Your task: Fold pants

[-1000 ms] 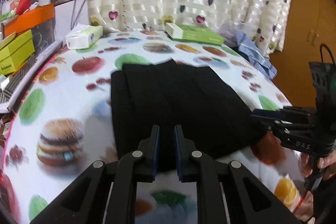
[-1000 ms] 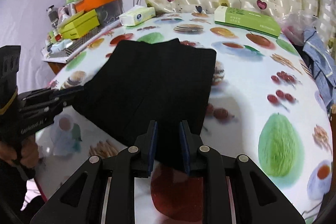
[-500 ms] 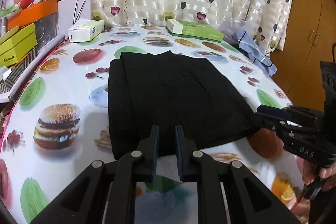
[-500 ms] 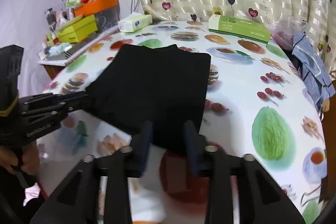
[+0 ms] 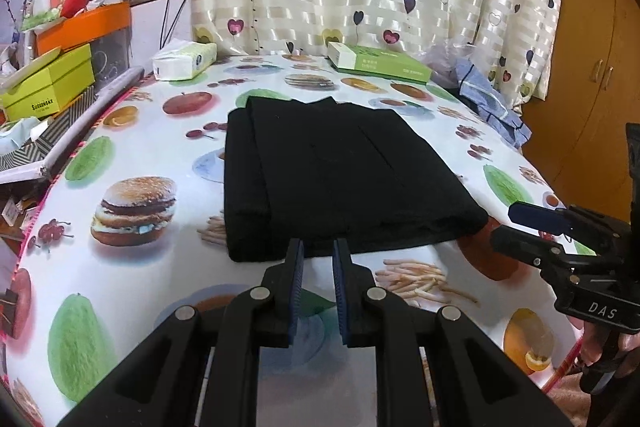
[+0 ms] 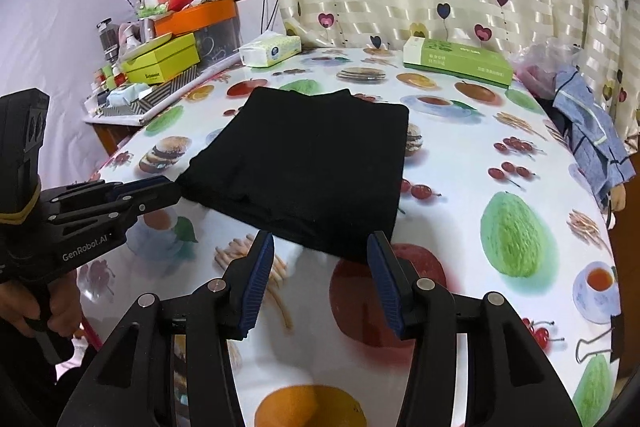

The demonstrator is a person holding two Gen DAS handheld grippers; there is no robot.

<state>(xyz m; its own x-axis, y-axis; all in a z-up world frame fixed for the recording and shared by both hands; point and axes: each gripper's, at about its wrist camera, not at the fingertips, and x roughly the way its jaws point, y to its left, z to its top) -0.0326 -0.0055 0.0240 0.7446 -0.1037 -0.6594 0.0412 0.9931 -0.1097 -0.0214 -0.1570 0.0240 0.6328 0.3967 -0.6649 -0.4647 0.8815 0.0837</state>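
The black pants (image 5: 332, 179) lie folded into a flat rectangle on the food-print tablecloth (image 5: 132, 211); they also show in the right wrist view (image 6: 308, 163). My left gripper (image 5: 318, 251) hovers just off the pants' near edge, jaws a narrow gap apart and holding nothing. It shows from the side in the right wrist view (image 6: 160, 187). My right gripper (image 6: 320, 247) is open wide and empty, just off the near edge. It shows at the right in the left wrist view (image 5: 520, 217).
A tissue pack (image 5: 184, 61) and a green box (image 5: 378, 63) lie at the table's far side by the curtain. Blue clothing (image 6: 592, 135) hangs off the right edge. Stacked boxes (image 6: 168, 59) crowd a shelf to the left.
Both grippers have pulled back from the pants toward the near edge of the table. The right gripper has opened wide, letting go of the cloth. The pants stay flat.
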